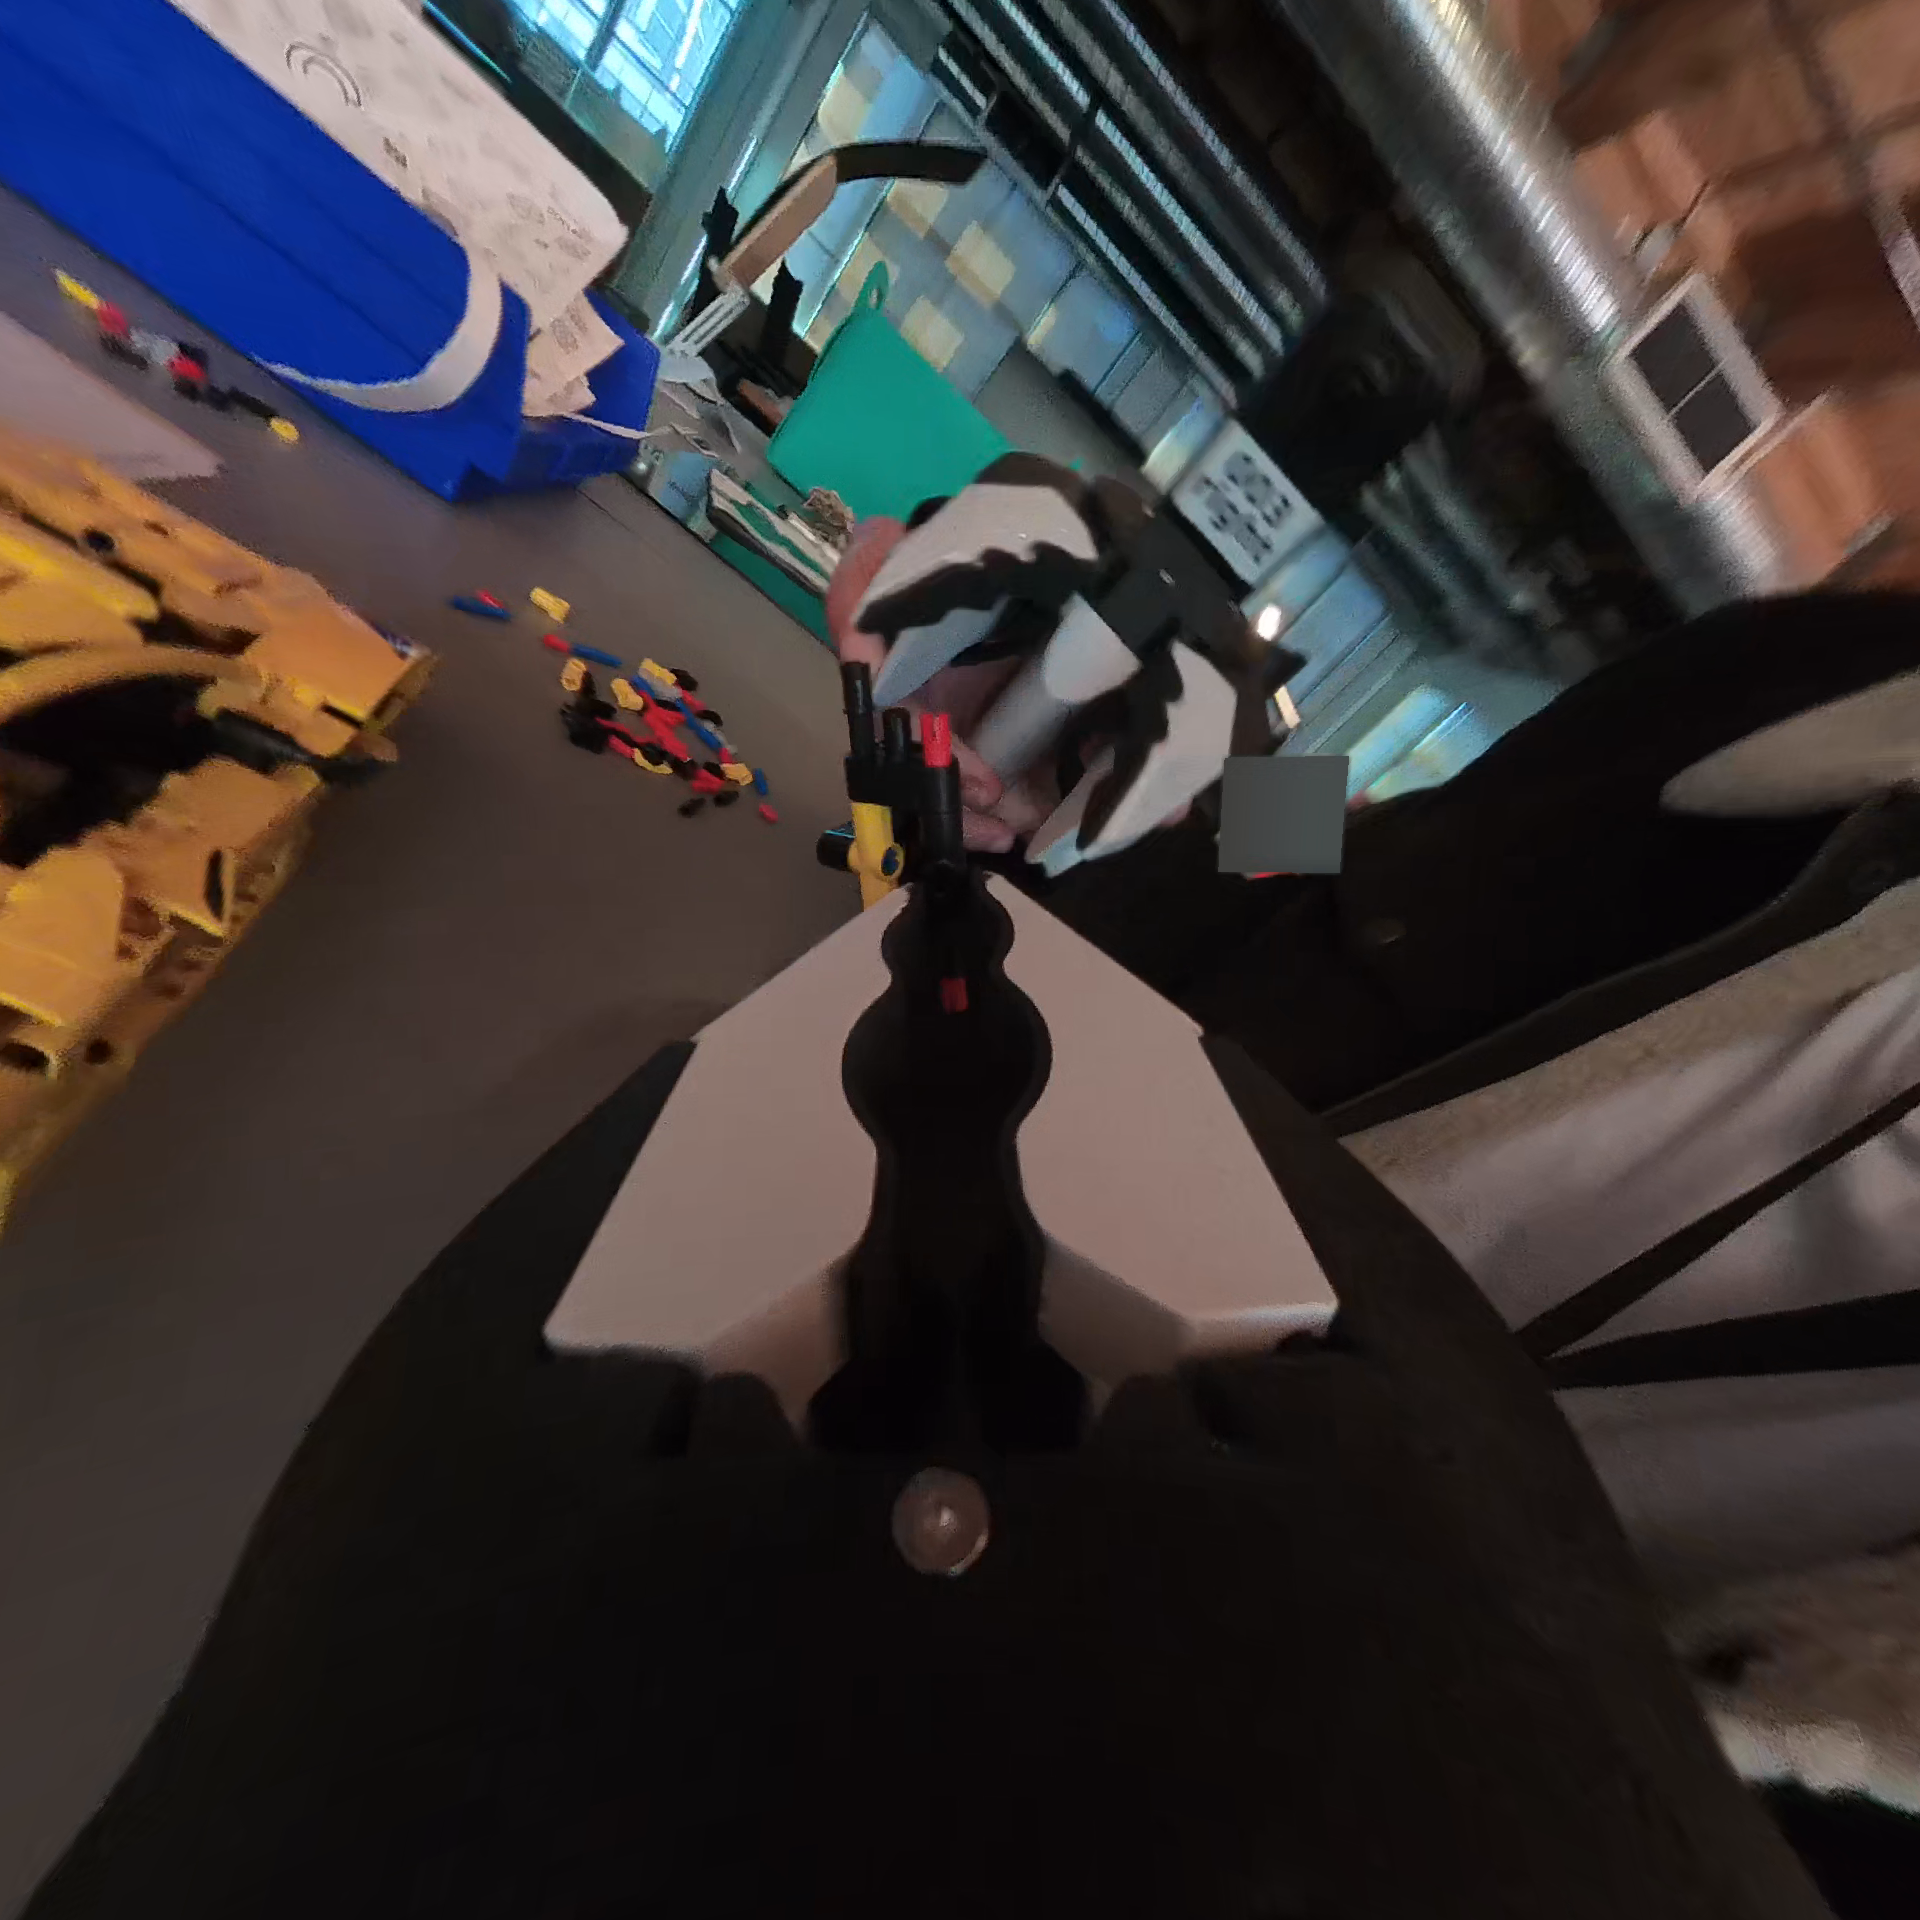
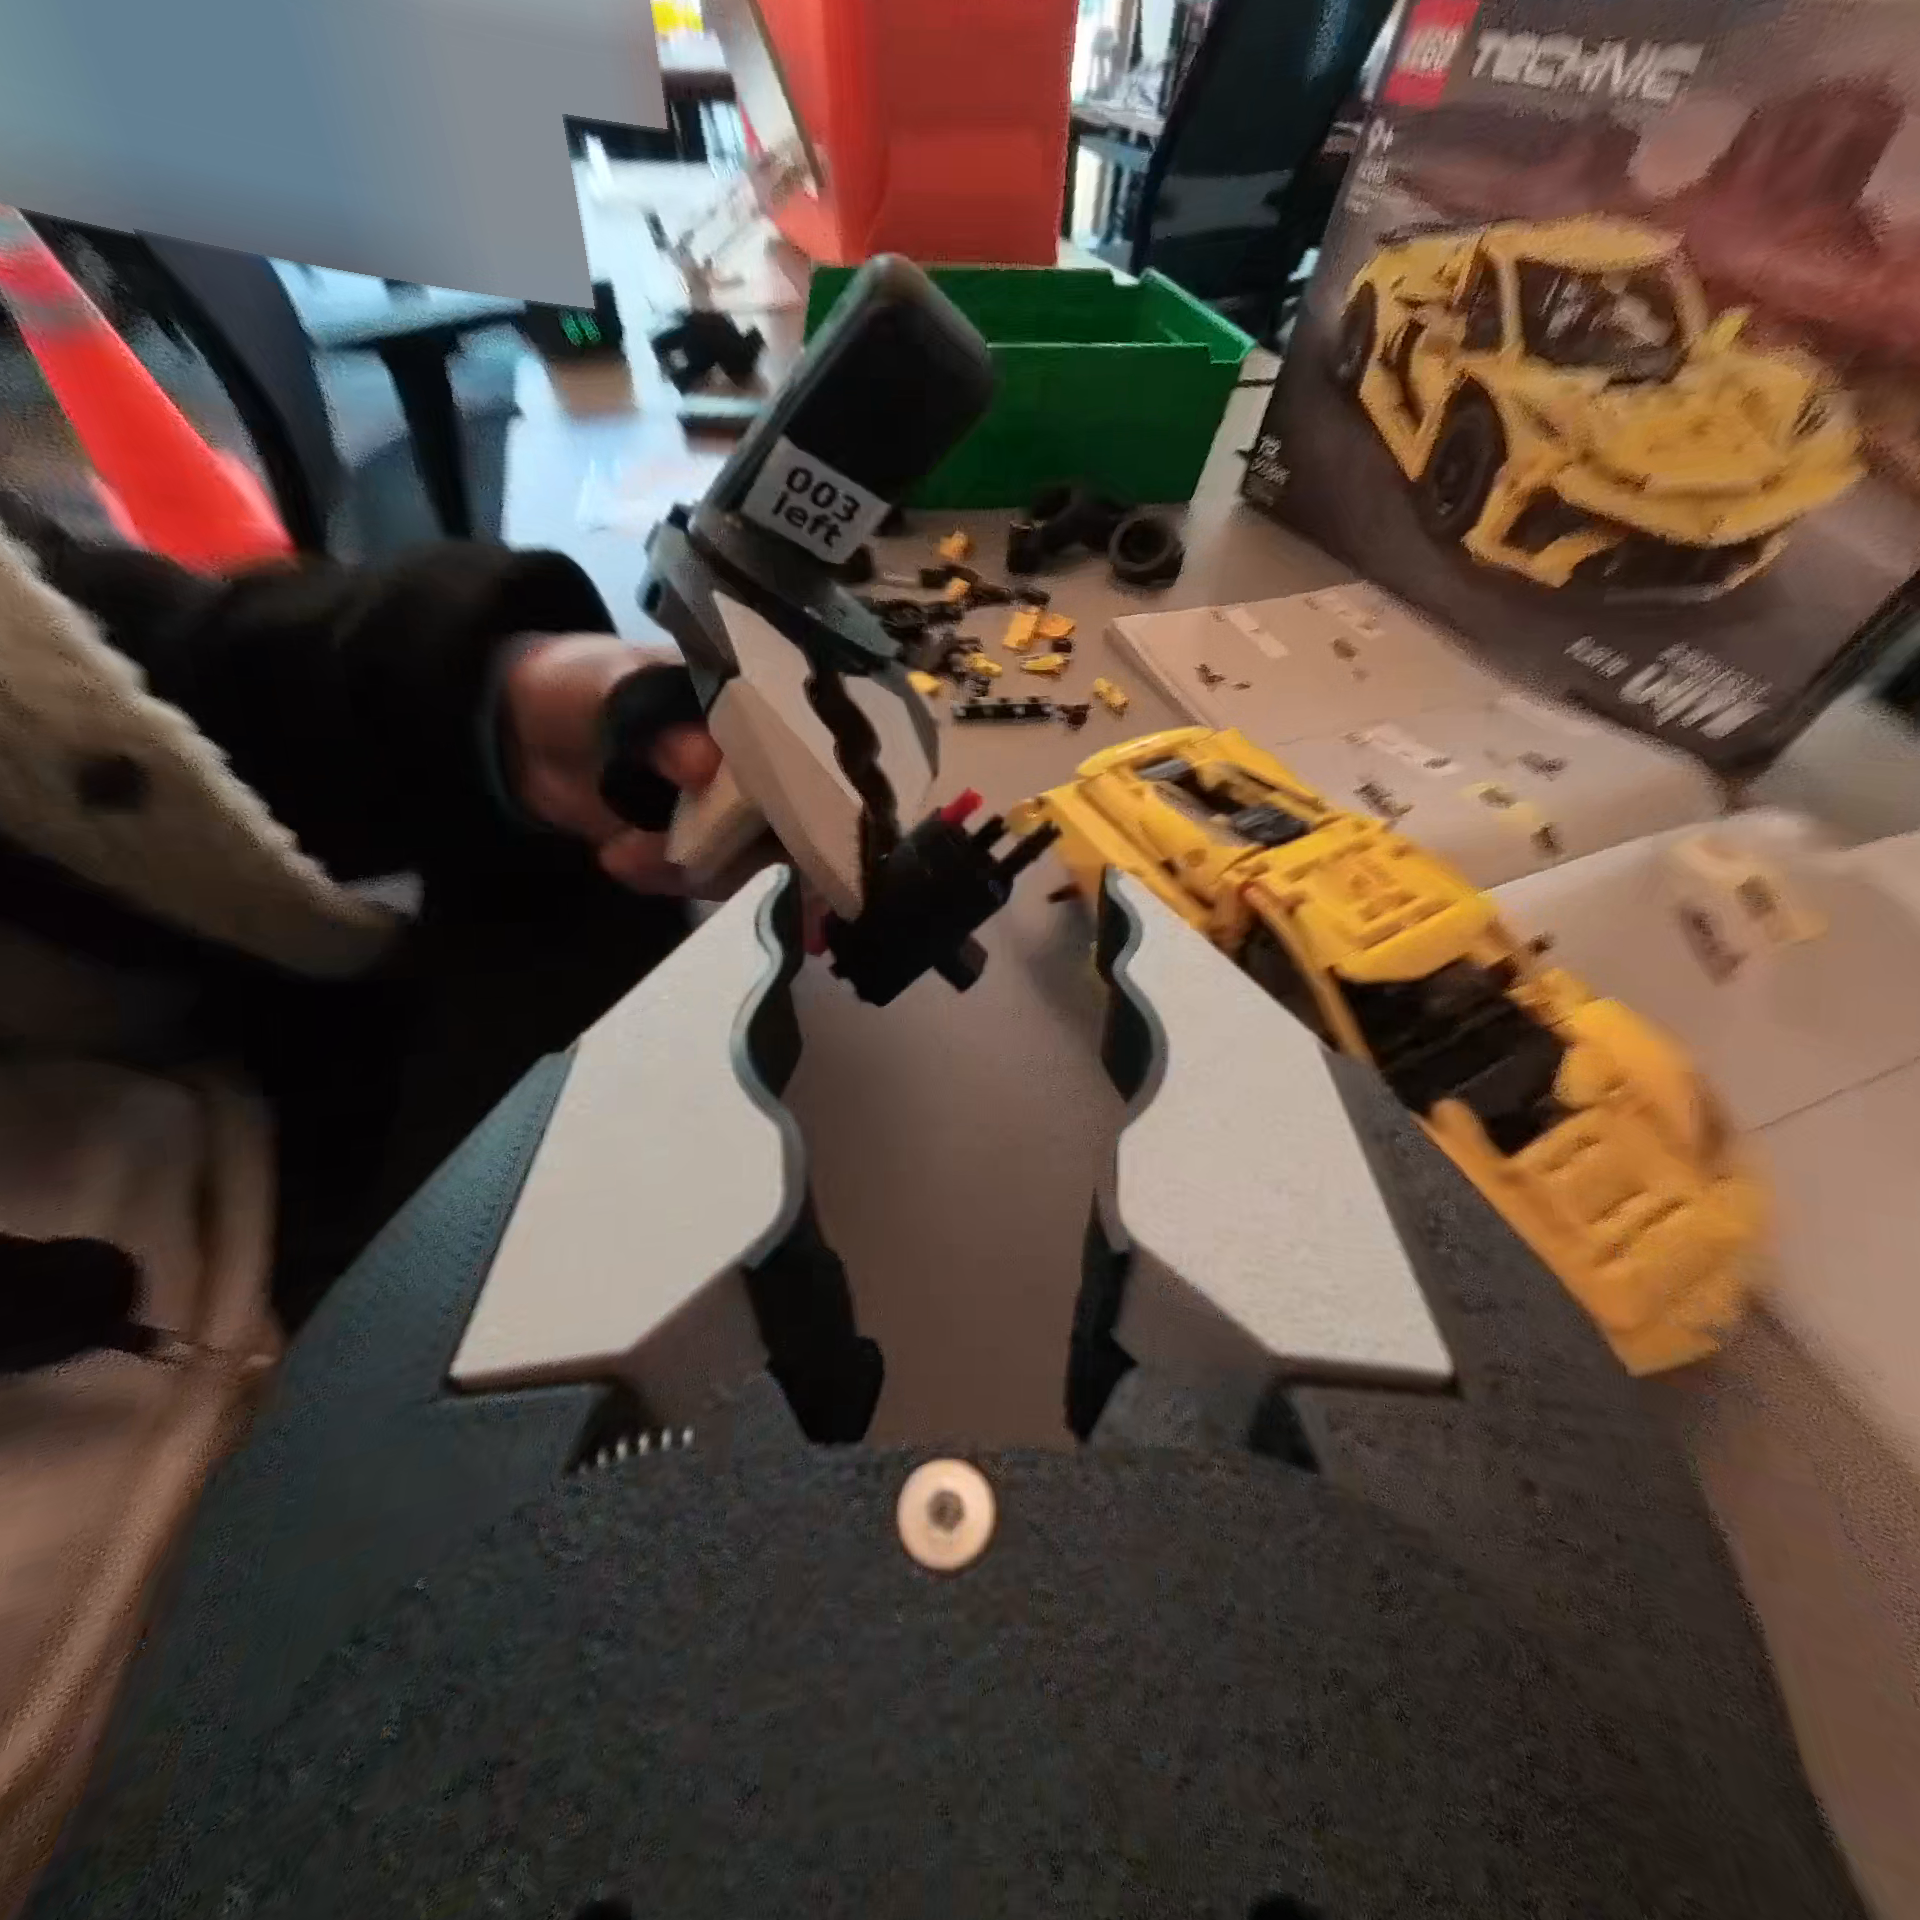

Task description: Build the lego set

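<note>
My left gripper [image 1: 940, 883] is shut on a small black lego assembly [image 1: 899, 790] with a yellow beam and a red pin, held up above the grey table [image 1: 499, 935]. In the right wrist view the left gripper [image 2: 873, 862] holds that assembly [image 2: 920, 914] between the tips of my right gripper [image 2: 945, 904], which is open and empty. The right gripper also shows just beyond the assembly in the left wrist view [image 1: 966, 727]. A mostly built yellow lego car [image 2: 1351, 987] lies on the table just right of the right gripper.
The set's box [image 2: 1610, 416] stands at the back right behind open instruction booklets [image 2: 1299, 665]. Loose pieces [image 2: 987, 623], black tyres [image 2: 1091, 530] and a green bin [image 2: 1039, 374] lie beyond. Another pile of pieces [image 1: 665, 727] and a blue bin [image 1: 312, 260] show left. Both grippers' tips are close together, under 4 cm apart.
</note>
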The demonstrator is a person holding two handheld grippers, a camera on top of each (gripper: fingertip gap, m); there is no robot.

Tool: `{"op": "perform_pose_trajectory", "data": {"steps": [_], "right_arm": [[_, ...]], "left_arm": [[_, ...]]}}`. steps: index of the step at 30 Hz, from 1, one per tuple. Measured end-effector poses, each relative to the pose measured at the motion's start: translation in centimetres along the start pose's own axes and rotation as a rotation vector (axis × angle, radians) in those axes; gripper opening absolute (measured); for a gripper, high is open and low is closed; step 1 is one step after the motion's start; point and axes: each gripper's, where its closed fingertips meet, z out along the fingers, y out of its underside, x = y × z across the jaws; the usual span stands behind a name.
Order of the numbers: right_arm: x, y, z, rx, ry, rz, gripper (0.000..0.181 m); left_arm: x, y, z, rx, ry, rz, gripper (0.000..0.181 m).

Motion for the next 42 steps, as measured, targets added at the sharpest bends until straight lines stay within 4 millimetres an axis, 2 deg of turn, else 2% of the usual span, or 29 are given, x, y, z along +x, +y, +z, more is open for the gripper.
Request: {"op": "perform_pose_trajectory", "data": {"steps": [4,6,8,12,13,15,18,21,23,25,27,29,31,34,37,40,42], "right_arm": [[-0.4,1.0,-0.3,0.094,-0.084,0.244,0.048],[-0.6,0.7,-0.5,0.148,-0.093,0.303,0.043],[-0.5,0.2,-1.0,0.217,-0.094,0.357,0.042],[0.7,0.5,-1.7,0.311,-0.138,0.581,0.042],[1.2,0.9,-1.7,0.310,-0.112,0.592,0.040],[1.7,1.7,-1.4,0.268,-0.016,0.491,0.032],[0.7,3.1,-0.3,0.143,0.035,0.335,0.031],[0.7,3.6,0.5,0.126,0.048,0.347,0.029],[1.2,4.4,0.8,0.077,0.087,0.338,0.016],[1.3,4.5,0.9,0.067,0.101,0.317,0.014],[1.6,4.0,0.5,0.103,0.104,0.311,0.012],[2.0,3.5,-0.3,0.161,0.060,0.392,0.011],[2.5,3.0,-1.2,0.226,-0.005,0.496,0.011],[1.7,0.5,-3.1,0.393,-0.180,0.588,0.010],[0.4,-0.7,-3.6,0.453,-0.307,0.628,0.010],[-0.1,-0.8,-3.1,0.445,-0.313,0.618,0.010],[-0.3,-0.2,-2.3,0.395,-0.281,0.586,0.010]], "left_arm": [[1.3,-0.3,0.3,0.012,0.019,0.101,0.007],[0.4,-0.3,0.4,0.002,-0.081,0.193,0.007],[-1.0,0.4,0.5,-0.072,-0.245,0.408,0.006],[-2.4,1.1,0.8,-0.187,-0.457,0.796,0.007],[-2.9,1.3,0.7,-0.224,-0.507,0.871,0.007],[-3.7,1.6,0.6,-0.285,-0.590,1.008,0.007],[-4.3,2.2,0.7,-0.362,-0.662,1.138,0.007],[-4.6,2.6,0.8,-0.406,-0.698,1.212,0.007],[-4.7,2.7,0.9,-0.420,-0.719,1.217,0.007],[-4.7,2.7,0.9,-0.411,-0.739,1.159,0.007],[-3.9,2.0,1.0,-0.338,-0.727,1.117,0.008],[-2.6,1.2,1.0,-0.228,-0.659,1.043,0.010],[-2.2,0.9,0.7,-0.168,-0.571,0.899,0.024],[-1.7,0.8,1.0,-0.113,-0.418,0.638,0.051],[0.6,-0.3,1.4,0.003,-0.283,0.539,0.052],[1.0,0.2,1.9,-0.006,-0.253,0.528,0.051],[1.4,0.1,2.1,0.006,-0.249,0.557,0.041]]}}
